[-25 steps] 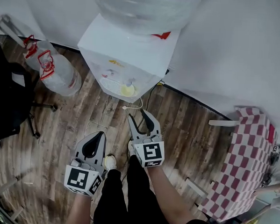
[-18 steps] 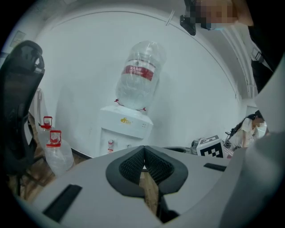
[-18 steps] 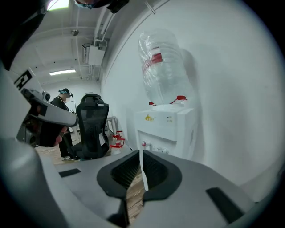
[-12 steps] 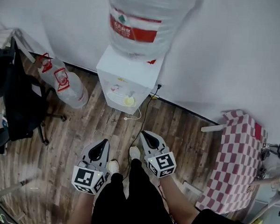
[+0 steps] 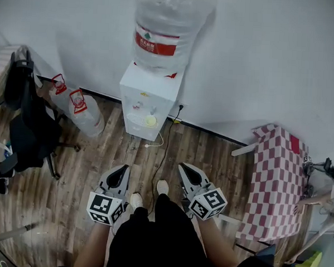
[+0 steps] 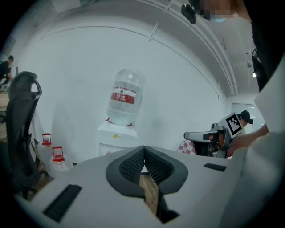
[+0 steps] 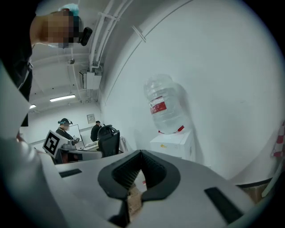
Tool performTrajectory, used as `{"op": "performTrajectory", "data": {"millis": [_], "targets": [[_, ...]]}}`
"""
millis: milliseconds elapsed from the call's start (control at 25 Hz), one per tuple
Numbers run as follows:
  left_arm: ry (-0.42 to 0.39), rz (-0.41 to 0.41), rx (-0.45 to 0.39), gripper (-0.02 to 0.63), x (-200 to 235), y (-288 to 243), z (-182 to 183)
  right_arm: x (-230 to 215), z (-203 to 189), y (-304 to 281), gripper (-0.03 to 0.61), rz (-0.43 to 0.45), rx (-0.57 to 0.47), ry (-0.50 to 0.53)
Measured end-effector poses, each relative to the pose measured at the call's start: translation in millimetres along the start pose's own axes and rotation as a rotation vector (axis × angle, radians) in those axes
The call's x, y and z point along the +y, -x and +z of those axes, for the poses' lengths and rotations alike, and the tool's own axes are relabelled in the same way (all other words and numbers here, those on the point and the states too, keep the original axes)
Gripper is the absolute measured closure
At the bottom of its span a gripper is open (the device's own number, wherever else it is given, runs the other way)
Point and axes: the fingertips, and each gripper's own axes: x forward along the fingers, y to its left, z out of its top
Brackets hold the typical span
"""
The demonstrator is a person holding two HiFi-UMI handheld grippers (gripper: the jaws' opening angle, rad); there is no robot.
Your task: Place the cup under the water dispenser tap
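Yellow cup [image 5: 150,121] sits in the dispenser [image 5: 148,93] recess below the taps, so placement looks done; exact tap alignment is too small to tell. Left hand-held gripper [image 5: 122,169] and right hand-held gripper [image 5: 183,168] are both closed, empty and well apart from the dispenser.

White wall [image 5: 272,52], wooden plank floor [image 5: 216,155]

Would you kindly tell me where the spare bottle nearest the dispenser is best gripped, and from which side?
Probably the red handle at its neck, from above: the bottle stands upright, and its body looks too wide for the jaws.
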Motion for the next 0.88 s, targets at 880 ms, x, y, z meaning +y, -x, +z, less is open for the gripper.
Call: {"op": "performTrajectory", "data": {"millis": [880], "targets": [[0.042, 0.097, -0.059, 0.599, -182.8, 76.9, -38.9, 33.6, -18.6, 178.7, 0.557, 0.198, -0.038, 0.044]]}}
